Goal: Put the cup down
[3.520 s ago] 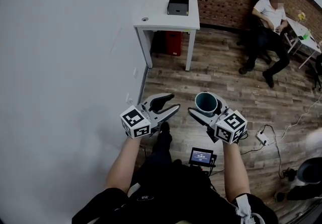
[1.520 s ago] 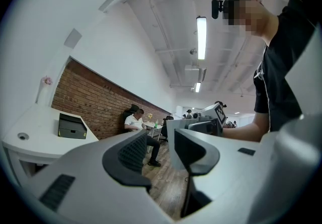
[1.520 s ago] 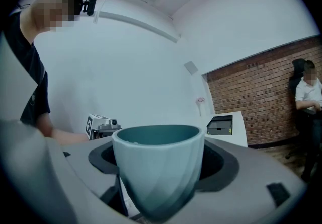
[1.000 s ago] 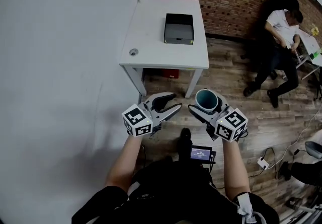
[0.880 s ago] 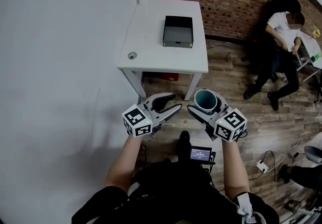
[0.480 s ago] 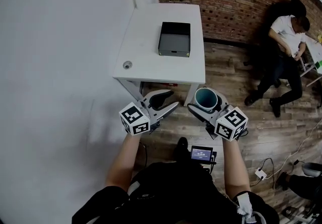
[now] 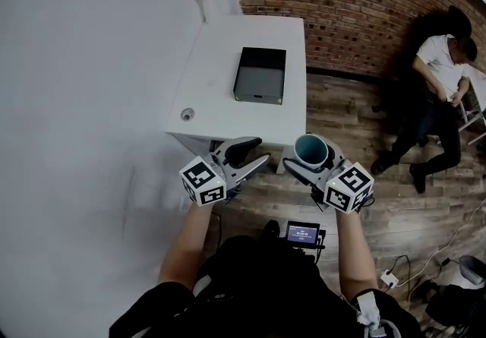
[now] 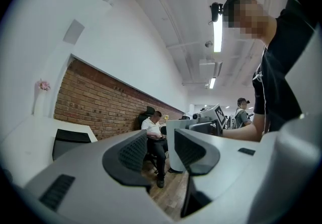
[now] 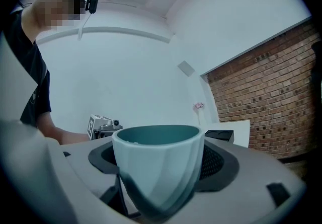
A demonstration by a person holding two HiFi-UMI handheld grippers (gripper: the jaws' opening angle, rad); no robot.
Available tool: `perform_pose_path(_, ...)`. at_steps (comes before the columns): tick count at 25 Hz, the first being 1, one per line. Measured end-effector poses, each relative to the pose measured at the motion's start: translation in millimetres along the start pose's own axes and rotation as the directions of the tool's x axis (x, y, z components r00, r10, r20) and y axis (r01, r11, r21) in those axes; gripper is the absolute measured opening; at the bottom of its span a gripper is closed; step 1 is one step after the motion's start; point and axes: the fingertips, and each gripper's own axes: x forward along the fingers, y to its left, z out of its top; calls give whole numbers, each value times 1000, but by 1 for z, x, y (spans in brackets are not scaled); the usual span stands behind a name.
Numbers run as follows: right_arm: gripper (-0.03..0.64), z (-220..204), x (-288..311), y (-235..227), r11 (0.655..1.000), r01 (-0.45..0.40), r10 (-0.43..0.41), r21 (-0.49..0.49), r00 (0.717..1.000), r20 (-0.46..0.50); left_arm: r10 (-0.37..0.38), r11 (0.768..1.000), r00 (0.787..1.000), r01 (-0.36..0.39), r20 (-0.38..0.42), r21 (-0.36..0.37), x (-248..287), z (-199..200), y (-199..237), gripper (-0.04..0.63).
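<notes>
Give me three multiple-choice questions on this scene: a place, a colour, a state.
1. Where is the black box? A on the white table; B on the floor; C on a chair.
2. What colour is the cup's inside? A red; B teal; C yellow.
3. The left claw is: A gripping the cup; B open and empty; C gripping the box.
Answers: A, the box sits on the tabletop; B, the head view looks into its teal inside; B, its jaws stand apart with nothing between.
</notes>
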Motion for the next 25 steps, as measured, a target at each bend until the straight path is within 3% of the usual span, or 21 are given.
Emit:
perform_pose_path(10,410,9,19,-20,1000,-6,6,8,1000,5,17,1000,1000,-17,-13,-5,10,5,25,176)
perform_pose_path(25,410,24,48,-28,999,48,-48,2,999,22,-67,998,998,67,-12,-11,13,14,47,176)
